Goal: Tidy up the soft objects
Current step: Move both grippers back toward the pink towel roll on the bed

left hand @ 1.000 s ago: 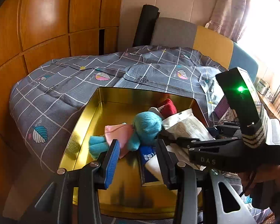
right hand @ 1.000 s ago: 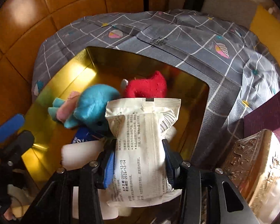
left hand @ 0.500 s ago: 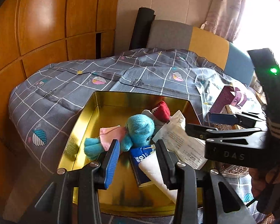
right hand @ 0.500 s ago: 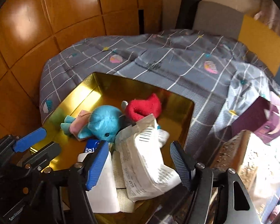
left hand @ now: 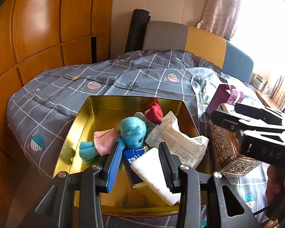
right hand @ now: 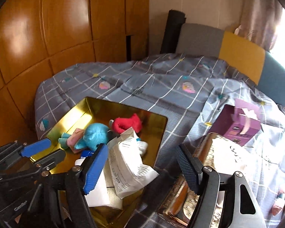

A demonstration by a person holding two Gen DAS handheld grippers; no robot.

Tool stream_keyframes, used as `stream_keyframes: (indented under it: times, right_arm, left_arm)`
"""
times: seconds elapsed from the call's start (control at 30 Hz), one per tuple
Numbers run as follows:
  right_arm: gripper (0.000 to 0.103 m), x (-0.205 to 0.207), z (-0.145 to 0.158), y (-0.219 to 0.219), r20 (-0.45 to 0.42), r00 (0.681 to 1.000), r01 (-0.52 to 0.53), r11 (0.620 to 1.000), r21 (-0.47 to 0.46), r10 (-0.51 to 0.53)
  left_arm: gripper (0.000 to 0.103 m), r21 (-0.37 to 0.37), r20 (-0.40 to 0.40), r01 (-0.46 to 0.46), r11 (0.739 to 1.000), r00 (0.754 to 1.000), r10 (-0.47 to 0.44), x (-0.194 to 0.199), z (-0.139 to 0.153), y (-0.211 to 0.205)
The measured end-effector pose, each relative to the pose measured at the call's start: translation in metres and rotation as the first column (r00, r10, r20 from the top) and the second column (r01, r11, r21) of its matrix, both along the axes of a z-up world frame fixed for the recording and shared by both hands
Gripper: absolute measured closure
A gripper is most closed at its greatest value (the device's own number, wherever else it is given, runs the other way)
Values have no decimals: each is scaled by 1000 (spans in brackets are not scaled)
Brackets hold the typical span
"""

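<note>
A shiny gold rectangular tin (left hand: 79, 125) sits at lower centre of the left wrist view on a grey checked bedspread (left hand: 66, 87), holding a turquoise-and-pink plush toy (left hand: 131, 131), a red plush piece (left hand: 154, 111), a crinkled white printed packet (left hand: 172, 140), a white foam block (left hand: 152, 169) and a small blue carton (left hand: 133, 156). The left gripper (left hand: 140, 159) hangs over the tin with jaws parted, grasping nothing; the right gripper (right hand: 140, 165) stands spread wide and empty at lower centre of its view, above the packet; an ornate bronze embossed box (left hand: 224, 144) lies just right of the tin, a purple tissue box (right hand: 235, 125) beyond.

Daylight blows out the window (left hand: 266, 24) at two o'clock. The gold tin (left hand: 81, 125) glares; fisheye edges bend and darken.
</note>
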State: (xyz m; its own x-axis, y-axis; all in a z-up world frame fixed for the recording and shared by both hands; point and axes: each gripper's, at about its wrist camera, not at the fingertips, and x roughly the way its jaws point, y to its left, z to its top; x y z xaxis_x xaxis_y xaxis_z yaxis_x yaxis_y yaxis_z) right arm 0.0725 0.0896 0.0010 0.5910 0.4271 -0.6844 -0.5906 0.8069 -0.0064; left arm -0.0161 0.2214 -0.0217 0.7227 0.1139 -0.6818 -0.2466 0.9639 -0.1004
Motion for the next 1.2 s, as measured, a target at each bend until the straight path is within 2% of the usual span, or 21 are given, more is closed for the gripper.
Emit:
stream_keyframes:
  times: [0.43, 0.63, 0.87, 1.2]
  right_arm:
    - [27, -7, 11, -34, 60, 994, 87, 995, 46, -90]
    - [25, -3, 22, -69, 86, 984, 149, 985, 83, -156]
    - [23, 5, 31, -124, 91, 959, 258, 959, 115, -269]
    - [22, 15, 26, -206, 97, 898, 422, 903, 77, -428]
  left_arm:
    - [63, 39, 9, 27, 999, 1000, -28, -2, 5, -15]
    - [63, 50, 6, 39, 998, 999, -39, 0, 7, -19]
    - [63, 63, 6, 57, 996, 998, -57, 1, 9, -27]
    - [63, 100, 21, 86, 991, 996, -88, 3, 18, -40]
